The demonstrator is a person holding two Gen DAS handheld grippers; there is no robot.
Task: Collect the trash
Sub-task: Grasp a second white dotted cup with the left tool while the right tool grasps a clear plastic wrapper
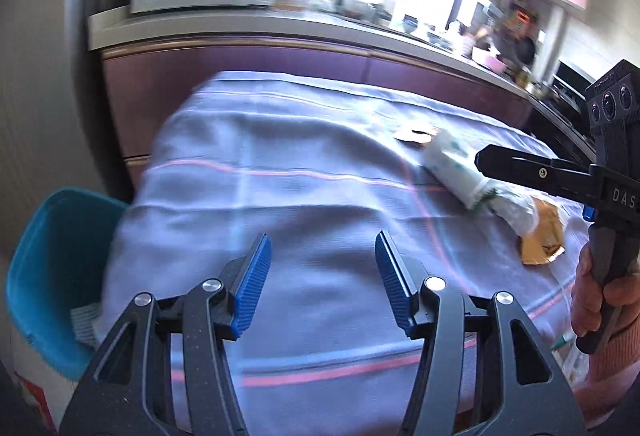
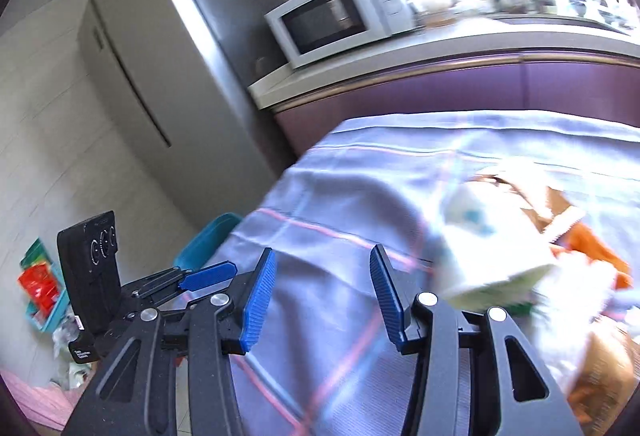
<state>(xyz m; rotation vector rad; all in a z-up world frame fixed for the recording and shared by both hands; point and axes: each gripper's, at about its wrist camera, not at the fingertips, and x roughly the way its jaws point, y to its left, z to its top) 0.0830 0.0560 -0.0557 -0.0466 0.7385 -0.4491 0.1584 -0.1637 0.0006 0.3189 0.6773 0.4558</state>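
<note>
Both the left gripper (image 1: 323, 268) and the right gripper (image 2: 323, 288) hang parted and empty over the cloth-covered table (image 1: 304, 156), with the trash (image 1: 460, 168) lying toward its right edge, apparently so either can reach it.

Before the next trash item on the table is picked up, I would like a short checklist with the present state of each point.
1. Left gripper empty, jaws apart: ok.
2. Right gripper empty, jaws apart: ok.
3. Trash remains on the tablecloth: white wrapper, brown paper: ok.
4. Teal bin beside the table edge, open top: ok.
5. Picture sharpness: blurred in both views, not ok.
6. What exactly the white wrapper is: cannot tell.
</note>
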